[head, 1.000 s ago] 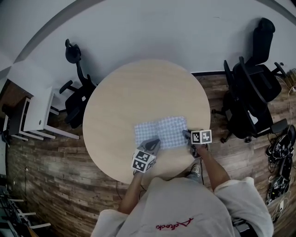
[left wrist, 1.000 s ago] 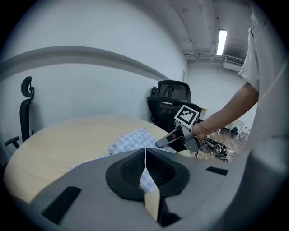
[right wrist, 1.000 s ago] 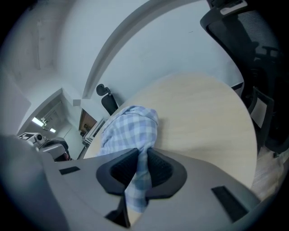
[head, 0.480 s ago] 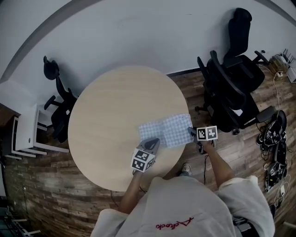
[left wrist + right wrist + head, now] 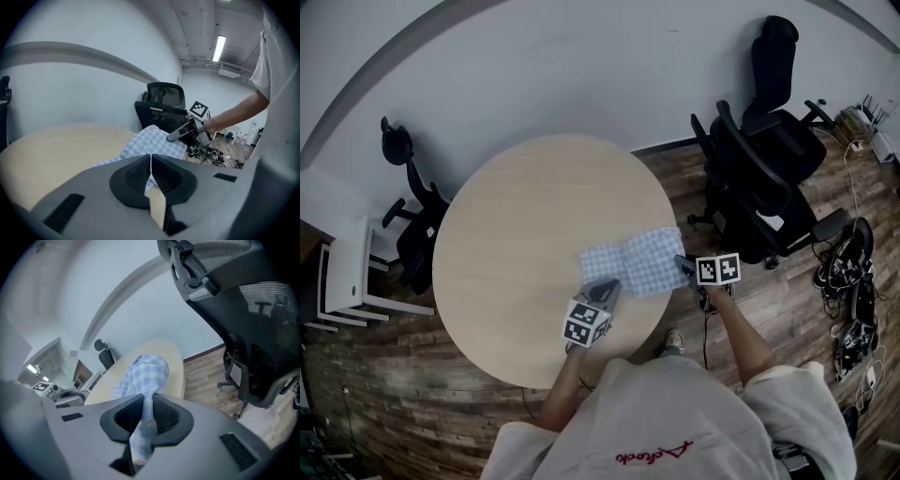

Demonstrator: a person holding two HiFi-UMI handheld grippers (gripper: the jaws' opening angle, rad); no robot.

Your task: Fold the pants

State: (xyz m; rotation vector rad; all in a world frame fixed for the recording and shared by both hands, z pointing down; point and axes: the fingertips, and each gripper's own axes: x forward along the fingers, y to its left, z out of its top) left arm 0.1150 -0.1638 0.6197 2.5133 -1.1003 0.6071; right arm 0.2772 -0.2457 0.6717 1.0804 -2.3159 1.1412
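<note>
The blue-and-white checked pants [image 5: 635, 263] lie bunched near the round table's right front edge, also seen as pants [image 5: 152, 142] and pants [image 5: 140, 378]. My left gripper [image 5: 602, 289] is shut on the pants' near left edge; a thin fold of cloth runs between its jaws [image 5: 151, 171]. My right gripper [image 5: 682, 267] is shut on the pants' right edge, with a thicker strip of checked cloth pinched between its jaws [image 5: 146, 416]. The right gripper [image 5: 180, 133] shows in the left gripper view, holding the cloth slightly above the tabletop.
The round wooden table [image 5: 516, 234] stands on a wood-plank floor. A black office chair [image 5: 759, 178] stands close at the right, large in the right gripper view as chair [image 5: 248, 324]. Another black chair [image 5: 408, 202] and a white desk [image 5: 342, 277] stand at the left. Cables [image 5: 853, 309] lie at the far right.
The head view has swung, so the table sits further left and the right chair nearer. Both grippers with the pants have shifted toward the table's right edge. Both grips are unchanged.
</note>
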